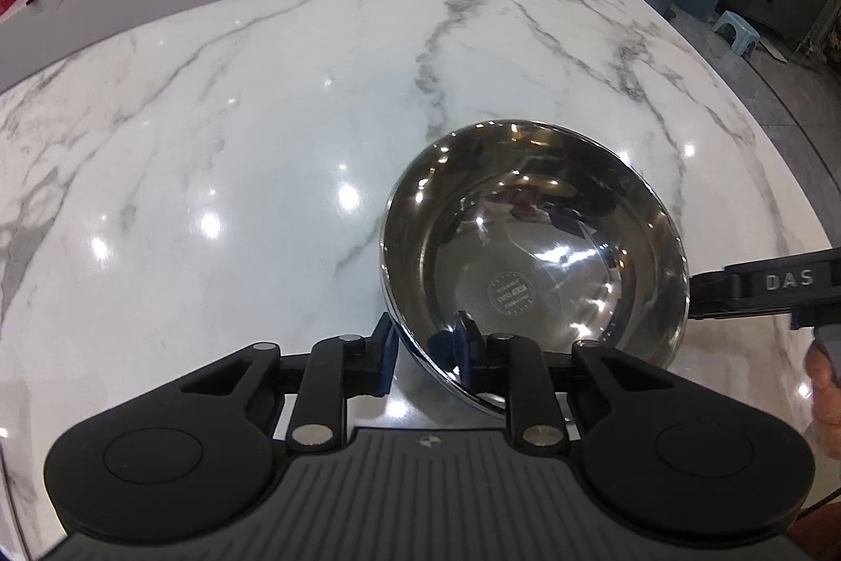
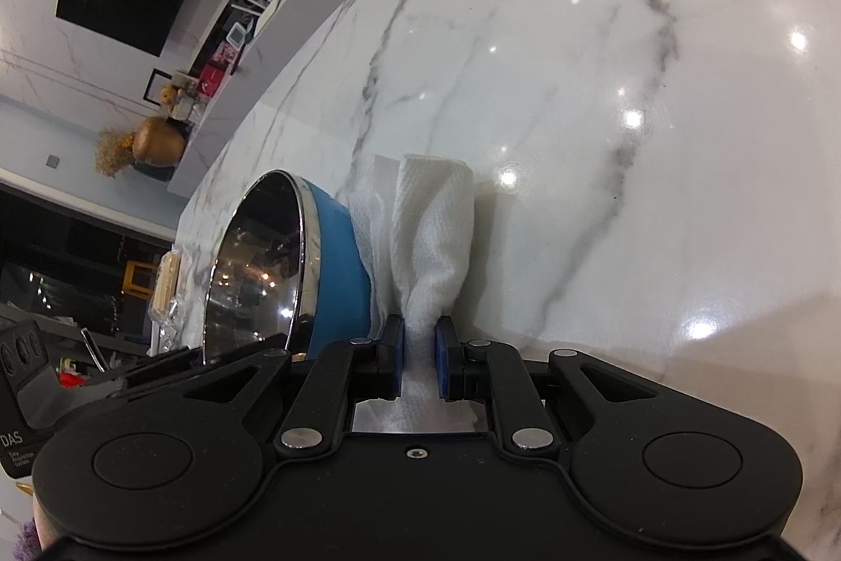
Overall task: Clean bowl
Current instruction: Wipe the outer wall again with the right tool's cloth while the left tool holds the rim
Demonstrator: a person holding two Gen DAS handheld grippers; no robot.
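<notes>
The left claw (image 1: 426,350) pinches the near rim of the steel, blue-sided bowl (image 1: 531,266) on the marble tabletop (image 1: 236,114); the right claw (image 2: 420,350) clamps a white paper towel (image 2: 433,235) just beside the bowl.

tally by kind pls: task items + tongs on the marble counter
Bowl, steel inside, blue outside: 1
Paper towel, white: 1
Tongs: 2, left tongs gripping the bowl's near rim, right tongs pinching the paper towel
Total: 4

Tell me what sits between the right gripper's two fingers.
A bunched white paper towel, pinched by the right gripper beside the bowl; seen in the right wrist view.
</notes>
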